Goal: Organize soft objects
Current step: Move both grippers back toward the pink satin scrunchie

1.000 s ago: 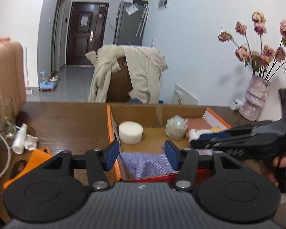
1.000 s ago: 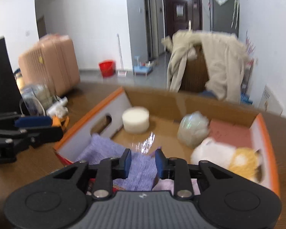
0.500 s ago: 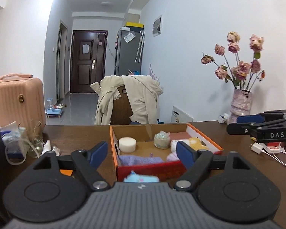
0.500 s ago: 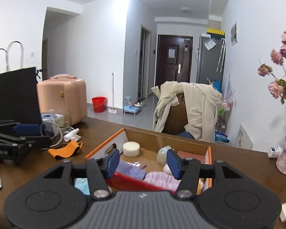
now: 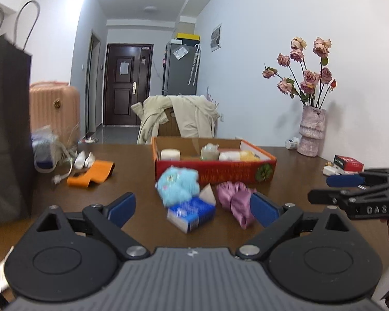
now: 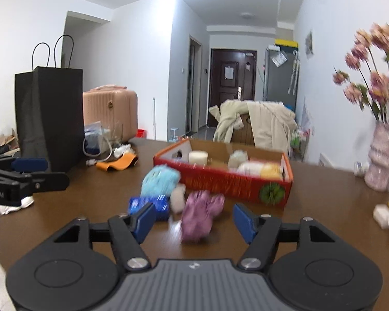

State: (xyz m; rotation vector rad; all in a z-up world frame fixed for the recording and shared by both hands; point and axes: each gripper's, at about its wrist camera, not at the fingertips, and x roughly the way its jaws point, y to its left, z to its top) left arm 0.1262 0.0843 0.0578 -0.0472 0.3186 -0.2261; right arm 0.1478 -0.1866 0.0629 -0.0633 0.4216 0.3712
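Note:
A red-sided cardboard box on the brown table holds a white round sponge, a pale bundle and a white-and-yellow plush. In front of it lie a light-blue plush, a blue tissue pack and a purple soft item. My left gripper hangs back from these, jaws opening wide, nothing between the pads. My right gripper is likewise back from them, jaws opening, empty; it also shows at the right edge of the left wrist view.
An orange strap, white cables and a bagged bundle lie at the table's left beside a tall black paper bag. A vase of dried roses and small boxes stand at the right. A coat-draped chair is behind the table.
Both grippers pulled back from over the box toward the near side of the table and opened wider. The blue plush, tissue pack and purple item came into view in front of the box.

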